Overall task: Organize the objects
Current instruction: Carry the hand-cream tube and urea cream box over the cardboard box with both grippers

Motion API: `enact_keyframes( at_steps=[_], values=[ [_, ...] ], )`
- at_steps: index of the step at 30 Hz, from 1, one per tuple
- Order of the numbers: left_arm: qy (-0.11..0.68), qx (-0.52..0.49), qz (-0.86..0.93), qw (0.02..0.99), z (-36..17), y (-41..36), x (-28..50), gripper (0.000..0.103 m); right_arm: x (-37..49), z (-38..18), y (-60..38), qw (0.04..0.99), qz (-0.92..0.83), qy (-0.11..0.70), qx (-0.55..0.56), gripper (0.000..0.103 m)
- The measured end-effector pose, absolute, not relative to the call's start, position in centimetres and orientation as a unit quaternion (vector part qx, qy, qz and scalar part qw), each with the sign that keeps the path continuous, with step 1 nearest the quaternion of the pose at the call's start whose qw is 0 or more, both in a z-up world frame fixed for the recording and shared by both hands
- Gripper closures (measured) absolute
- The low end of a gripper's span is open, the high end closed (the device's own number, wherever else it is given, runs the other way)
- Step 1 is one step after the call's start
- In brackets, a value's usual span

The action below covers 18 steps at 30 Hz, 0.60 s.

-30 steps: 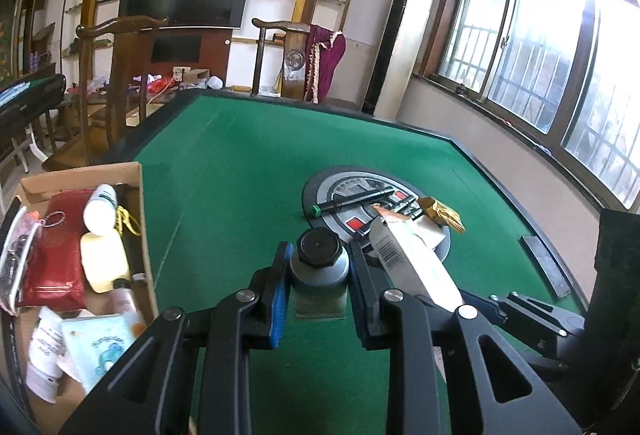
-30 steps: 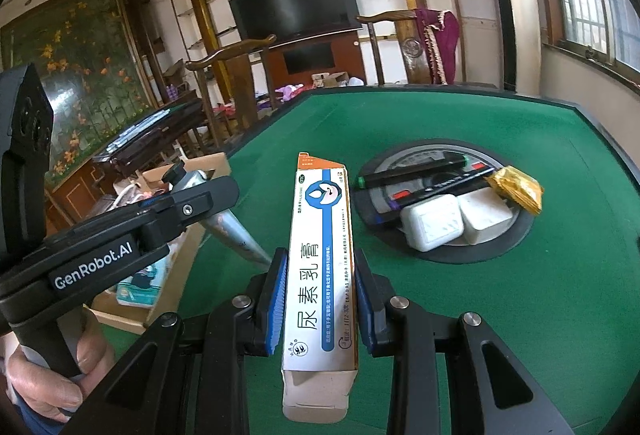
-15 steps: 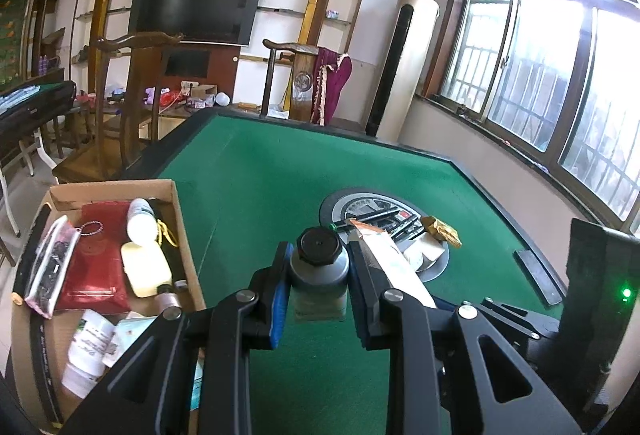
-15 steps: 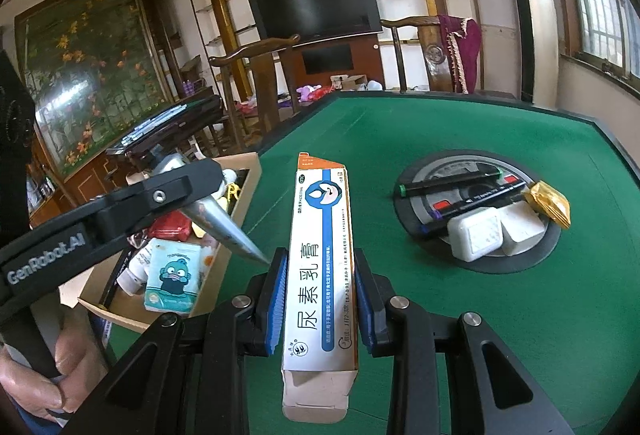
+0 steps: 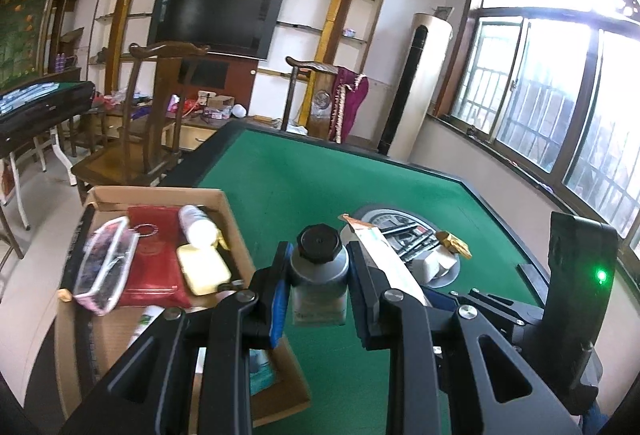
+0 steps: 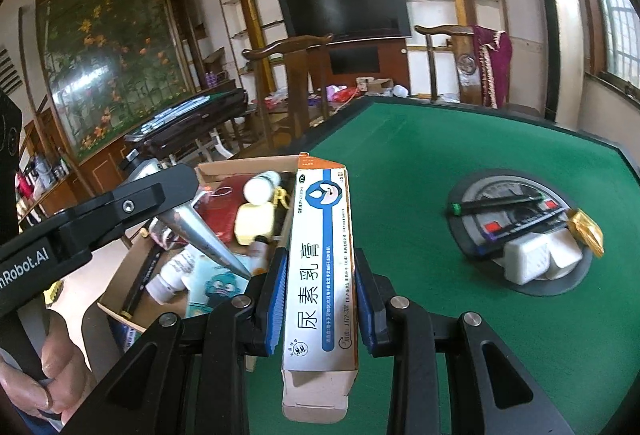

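Two items are riding toward the cardboard box (image 5: 224, 203) at the bench's (image 6: 460, 139) left edge, and I am steering both at once. I am clamping the left hand-held gripper (image 5: 318, 275) on a silver tube (image 5: 320, 271) with a black cap, held cap-forward just past the box's near right wall. I am gripping the long ointment carton (image 6: 320, 255) in the right hand-held gripper (image 6: 320, 291), pads squeezing its narrow sides, with its far end overlapping the box's right rim in that view.

To do this well, I am aiming to carry each fully over the opening before lowering, since the box is already crowded with a red pouch (image 5: 154, 259), a yellow bar (image 5: 202, 269) and a white bottle (image 5: 196, 229). I judge the carton wants laying lengthwise along the wall. Both grippers are close together, so I am planning to drop one item at a time. Pens and white blocks are waiting on the round plate (image 6: 520, 231), well apart to the right.
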<state>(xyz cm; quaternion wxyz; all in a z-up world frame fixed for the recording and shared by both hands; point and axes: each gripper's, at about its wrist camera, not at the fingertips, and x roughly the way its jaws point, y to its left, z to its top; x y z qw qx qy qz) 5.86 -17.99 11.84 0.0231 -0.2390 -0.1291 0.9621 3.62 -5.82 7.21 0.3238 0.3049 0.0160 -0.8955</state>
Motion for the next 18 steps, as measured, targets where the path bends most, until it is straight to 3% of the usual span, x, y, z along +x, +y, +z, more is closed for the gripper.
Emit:
enact_keyframes(
  at_steps=[18],
  values=[
    [-0.162, -0.248, 0.953, -0.057, 10.6, -26.1, 11.9, 0.077, 5.6, 6.2, -10.6, 0.371, -0.875, 0.051, 0.308, 0.069]
  ],
)
